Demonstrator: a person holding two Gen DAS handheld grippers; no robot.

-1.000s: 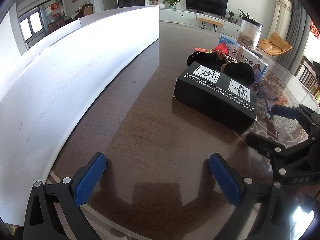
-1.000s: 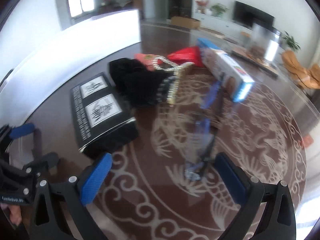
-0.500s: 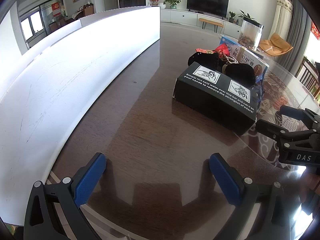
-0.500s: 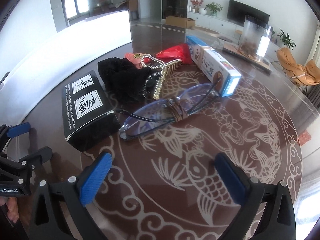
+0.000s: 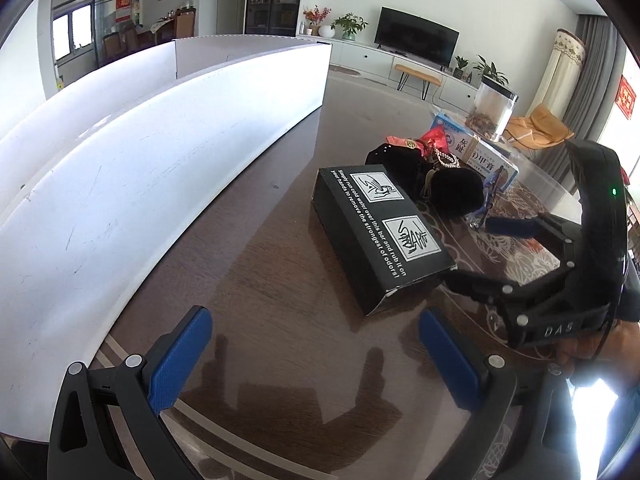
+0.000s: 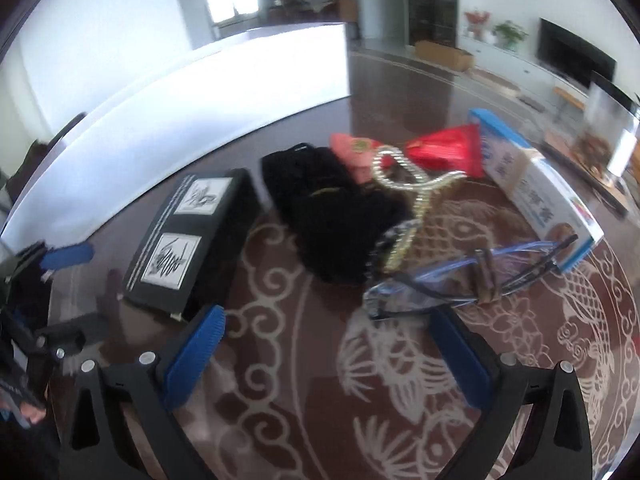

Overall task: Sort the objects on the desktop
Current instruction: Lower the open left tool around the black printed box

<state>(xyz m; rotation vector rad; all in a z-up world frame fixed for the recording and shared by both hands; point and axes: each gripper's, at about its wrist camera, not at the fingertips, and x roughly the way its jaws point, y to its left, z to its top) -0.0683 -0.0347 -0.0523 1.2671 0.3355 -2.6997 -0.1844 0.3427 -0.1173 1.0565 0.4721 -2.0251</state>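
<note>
On the dark brown glossy surface (image 5: 248, 280), a black rectangular cardboard box with white printed text (image 5: 380, 232) lies flat just ahead of the left tool (image 5: 316, 356), whose blue-padded jaws stand wide apart and empty. Behind the box sit a black fuzzy pouch (image 6: 336, 216), a pearl-studded hair claw (image 6: 408, 196), a red foil packet (image 6: 444, 152) and a blue-and-white carton (image 6: 536, 184). A long white panel (image 5: 140, 168) walls off the left side. Blue-framed folded glasses (image 6: 472, 276) lie just ahead of the right tool (image 6: 332, 356), also spread open and holding nothing. Compared with half a second earlier, the right tool has moved closer to the glasses and the box. The right view is blurred; the carton's print is unreadable.
</note>
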